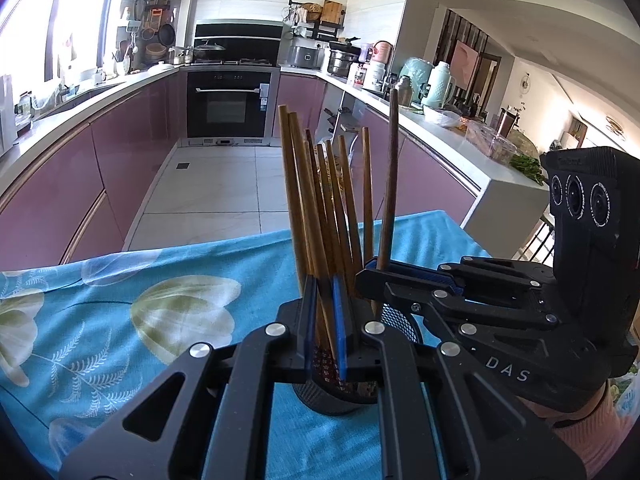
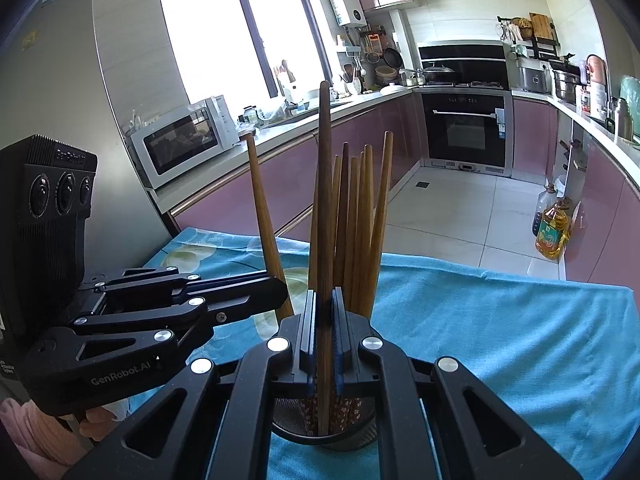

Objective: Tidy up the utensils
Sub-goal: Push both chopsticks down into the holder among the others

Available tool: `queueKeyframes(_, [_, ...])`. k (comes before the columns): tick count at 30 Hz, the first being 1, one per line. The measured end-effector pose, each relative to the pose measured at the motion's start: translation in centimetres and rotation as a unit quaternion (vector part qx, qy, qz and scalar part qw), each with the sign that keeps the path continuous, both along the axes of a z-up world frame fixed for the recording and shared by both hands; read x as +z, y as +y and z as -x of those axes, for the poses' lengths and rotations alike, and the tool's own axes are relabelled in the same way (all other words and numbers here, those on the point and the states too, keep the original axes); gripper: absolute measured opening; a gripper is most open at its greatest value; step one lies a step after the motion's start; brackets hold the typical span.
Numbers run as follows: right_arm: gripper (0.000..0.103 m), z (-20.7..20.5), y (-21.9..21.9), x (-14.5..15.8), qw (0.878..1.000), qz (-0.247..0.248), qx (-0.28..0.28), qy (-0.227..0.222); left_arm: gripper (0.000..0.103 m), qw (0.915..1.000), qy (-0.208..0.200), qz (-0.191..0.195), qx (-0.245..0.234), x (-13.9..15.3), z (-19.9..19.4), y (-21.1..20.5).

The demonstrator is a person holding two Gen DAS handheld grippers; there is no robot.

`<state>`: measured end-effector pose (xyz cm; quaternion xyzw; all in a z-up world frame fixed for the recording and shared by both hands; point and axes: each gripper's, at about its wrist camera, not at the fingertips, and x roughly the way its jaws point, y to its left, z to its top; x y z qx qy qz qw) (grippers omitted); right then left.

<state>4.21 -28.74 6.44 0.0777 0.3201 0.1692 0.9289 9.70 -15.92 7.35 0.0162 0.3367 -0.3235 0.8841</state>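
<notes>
A black mesh holder (image 1: 336, 396) (image 2: 320, 434) stands on the blue flowered cloth (image 1: 120, 320) (image 2: 500, 340), with several wooden chopsticks (image 1: 344, 208) (image 2: 362, 216) upright in it. My left gripper (image 1: 324, 320) (image 2: 280, 286) is shut on light wooden chopsticks (image 1: 298, 200) (image 2: 262, 208) just above the holder's rim. My right gripper (image 2: 325, 320) (image 1: 376, 270) is shut on one dark brown chopstick (image 2: 325, 184) (image 1: 390, 184), whose lower end reaches down into the holder. The two grippers are close together over the holder, left beside right.
The cloth-covered table ends at a far edge (image 1: 240, 240) (image 2: 480, 270), with tiled floor beyond. Purple kitchen cabinets line both sides, and an oven (image 1: 228, 100) stands at the back. A microwave (image 2: 180, 144) sits on the left counter. Oil bottles (image 2: 552, 232) stand on the floor.
</notes>
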Motion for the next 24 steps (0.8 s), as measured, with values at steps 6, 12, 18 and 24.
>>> queueKeyframes(6, [0.006, -0.41, 0.01, -0.16, 1.000, -0.003, -0.004, 0.002, 0.009, 1.0000, 0.002, -0.002, 0.003, -0.11, -0.64, 0.02])
queueKeyframes(12, [0.008, -0.57, 0.03, -0.02, 1.000, -0.005, -0.008, 0.000, 0.009, 1.0000, 0.003, -0.001, 0.002, -0.30, -0.76, 0.01])
queueKeyframes(18, [0.008, -0.53, 0.16, -0.19, 1.000, -0.006, -0.006, 0.001, 0.009, 1.0000, 0.003, -0.001, -0.001, -0.43, -0.83, -0.10])
queueKeyframes(24, [0.008, 0.08, -0.07, -0.05, 1.000, -0.007, -0.007, -0.005, 0.009, 0.9999, -0.002, 0.009, -0.005, -0.37, -0.74, -0.10])
